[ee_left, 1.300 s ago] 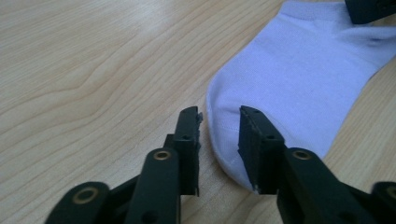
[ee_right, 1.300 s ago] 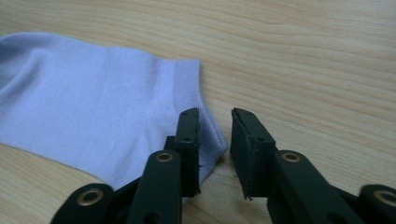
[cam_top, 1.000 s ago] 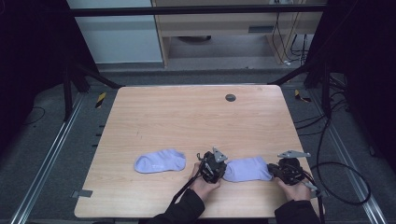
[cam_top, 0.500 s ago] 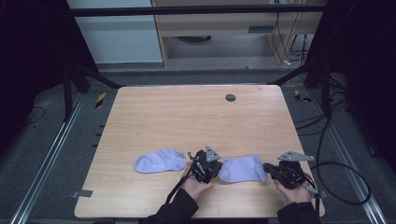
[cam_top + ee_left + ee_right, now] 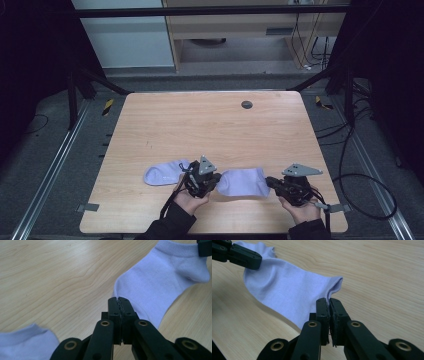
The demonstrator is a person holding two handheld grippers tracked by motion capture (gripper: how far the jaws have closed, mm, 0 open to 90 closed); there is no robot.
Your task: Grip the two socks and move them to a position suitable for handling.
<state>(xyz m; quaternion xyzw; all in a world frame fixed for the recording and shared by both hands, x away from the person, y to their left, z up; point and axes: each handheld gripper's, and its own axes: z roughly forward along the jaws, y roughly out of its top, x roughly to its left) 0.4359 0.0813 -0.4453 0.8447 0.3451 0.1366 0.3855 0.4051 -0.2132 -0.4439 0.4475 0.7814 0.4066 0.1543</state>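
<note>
Left gripper [image 5: 207, 181] clamped on toe edge of lavender ankle sock [image 5: 243, 182]; right gripper [image 5: 279, 184] clamped on same sock's cuff edge, jaws closed on fabric. Sock stretched between both, near front edge of wooden table [image 5: 210, 125]. Second lavender sock [image 5: 162, 173] flat just left of left gripper.

wooden table [image 5: 210, 125], dark round hole [image 5: 246, 104], yellow-black tape [image 5: 107, 106] on floor

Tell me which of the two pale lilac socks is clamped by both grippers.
The right-hand pale lilac sock, stretched between the left gripper and right gripper. The other lilac sock lies flat, unheld, left of them.
</note>
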